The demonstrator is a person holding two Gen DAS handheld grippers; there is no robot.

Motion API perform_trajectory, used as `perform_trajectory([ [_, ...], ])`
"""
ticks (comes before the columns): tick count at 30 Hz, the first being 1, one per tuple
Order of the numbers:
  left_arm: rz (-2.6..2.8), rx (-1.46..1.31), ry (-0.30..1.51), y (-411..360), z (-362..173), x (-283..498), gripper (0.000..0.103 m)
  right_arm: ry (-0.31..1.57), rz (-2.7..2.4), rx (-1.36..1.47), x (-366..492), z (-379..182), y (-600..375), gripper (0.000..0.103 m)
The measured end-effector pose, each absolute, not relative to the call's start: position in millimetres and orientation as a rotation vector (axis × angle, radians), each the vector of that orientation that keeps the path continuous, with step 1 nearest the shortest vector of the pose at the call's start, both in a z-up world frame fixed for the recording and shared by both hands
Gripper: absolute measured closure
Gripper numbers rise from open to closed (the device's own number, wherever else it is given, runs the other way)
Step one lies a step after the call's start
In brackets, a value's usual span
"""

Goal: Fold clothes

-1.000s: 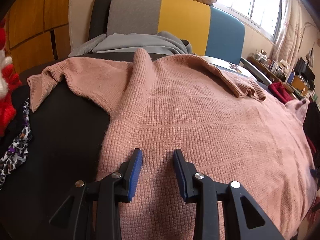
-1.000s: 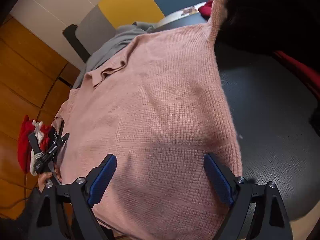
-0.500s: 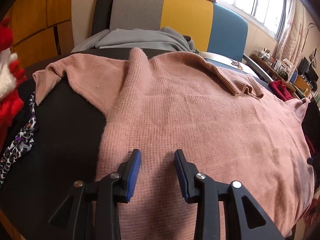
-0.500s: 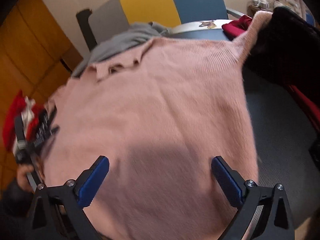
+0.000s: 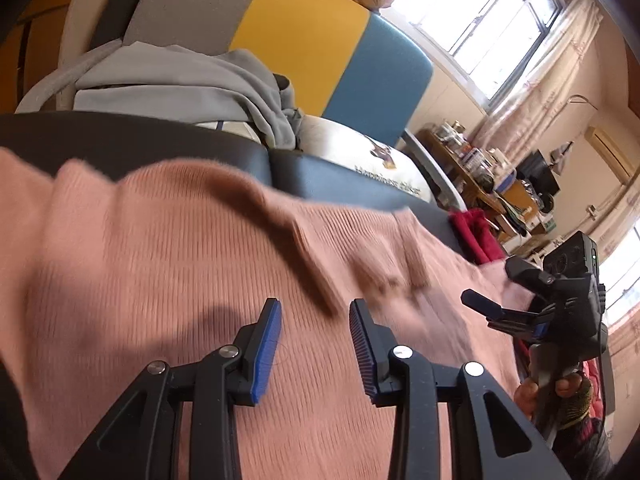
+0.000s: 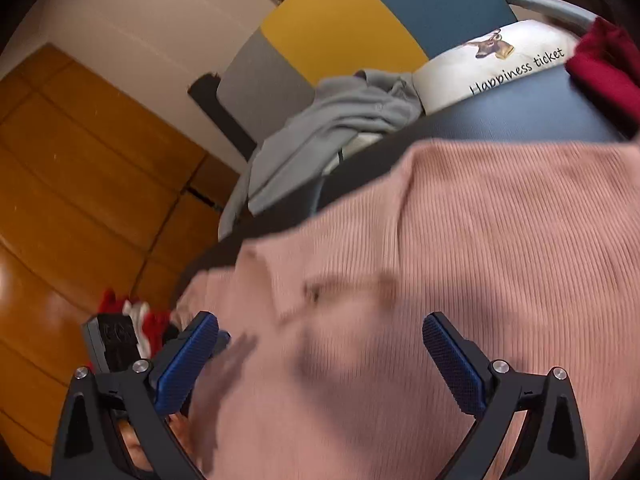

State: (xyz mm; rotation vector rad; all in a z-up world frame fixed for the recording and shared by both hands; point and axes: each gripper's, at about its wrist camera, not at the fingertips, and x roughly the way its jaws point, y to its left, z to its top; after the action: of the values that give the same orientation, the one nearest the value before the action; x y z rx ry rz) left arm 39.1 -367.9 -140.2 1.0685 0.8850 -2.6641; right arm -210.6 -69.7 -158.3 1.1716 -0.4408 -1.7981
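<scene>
- Pink ribbed knit sweater [image 5: 200,280] lies spread across the dark round table [image 5: 340,184], covering most of its top; its folded collar [image 5: 304,236] sits near the far edge, and the fabric there is blurred in both wrist views.
- In the right wrist view the same sweater [image 6: 480,260] fills the lower half, its far edge lying over the table [image 6: 520,120].
- Left gripper [image 5: 315,344], black with blue ribbed pads, hangs just above the sweater below the collar; its fingers stand apart with bare knit between them, holding nothing.
- Right gripper [image 6: 320,356] also hangs over the sweater, its blue pads spread wide and empty; whether the tips touch the knit cannot be told.
- From the left wrist view the right gripper [image 5: 484,308] shows at the sweater's right edge, with the person's hand [image 5: 560,392] wrapped around its handle.
- From the right wrist view the left gripper's black body [image 6: 116,340] shows at the sweater's left edge.
- A crumpled grey garment [image 5: 180,80] lies beyond the table on a seat with grey, yellow and blue back panels [image 5: 300,40].
- A white cushion printed "Happiness ticket" [image 6: 500,64] sits beside the grey garment.
- A dark red cloth [image 6: 604,64] lies at the table's far right rim.
- A red and white item [image 6: 136,316] lies at the left, by wooden panelling [image 6: 80,180].
</scene>
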Motion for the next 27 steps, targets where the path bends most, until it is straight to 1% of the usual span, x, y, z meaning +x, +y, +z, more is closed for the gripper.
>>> perform_trajectory([
  [5, -2.660, 1.125, 0.963, -386, -153, -2, 0.067, -0.567, -1.745, 1.235, -256, -177, -88, 0.000],
  [8, -2.646, 1.181, 1.105, -397, -169, -15, 0.067, -0.655, -1.639, 1.270, -273, -192, -97, 0.000],
  [10, -2.646, 1.211, 1.189, -399, -179, -19, 0.067, -0.663, -1.599, 1.279, -277, -197, -103, 0.000],
  [11, -2.655, 1.225, 1.212, -399, -181, -21, 0.070, -0.659, -1.570, 1.274, -278, -197, -107, 0.000],
  [13, -2.726, 1.198, 1.258, -397, -177, -27, 0.071, -0.651, -1.512, 1.264, -279, -196, -115, 0.000],
  [15, -2.766, 1.176, 1.298, -399, -171, -35, 0.076, -0.642, -1.446, 1.254, -281, -194, -125, 0.000],
  [17, -2.783, 1.140, 1.360, -405, -167, -45, 0.078, -0.642, -1.411, 1.266, -287, -196, -135, 0.000],
  [22, -2.714, 0.992, 1.560, -437, -169, -65, 0.079, -0.736, -1.461, 1.233, -311, -195, -145, 0.000],
  [27, -2.551, 0.889, 1.650, -472, -183, -84, 0.078, -0.798, -1.540, 1.240, -339, -201, -158, 0.000],
])
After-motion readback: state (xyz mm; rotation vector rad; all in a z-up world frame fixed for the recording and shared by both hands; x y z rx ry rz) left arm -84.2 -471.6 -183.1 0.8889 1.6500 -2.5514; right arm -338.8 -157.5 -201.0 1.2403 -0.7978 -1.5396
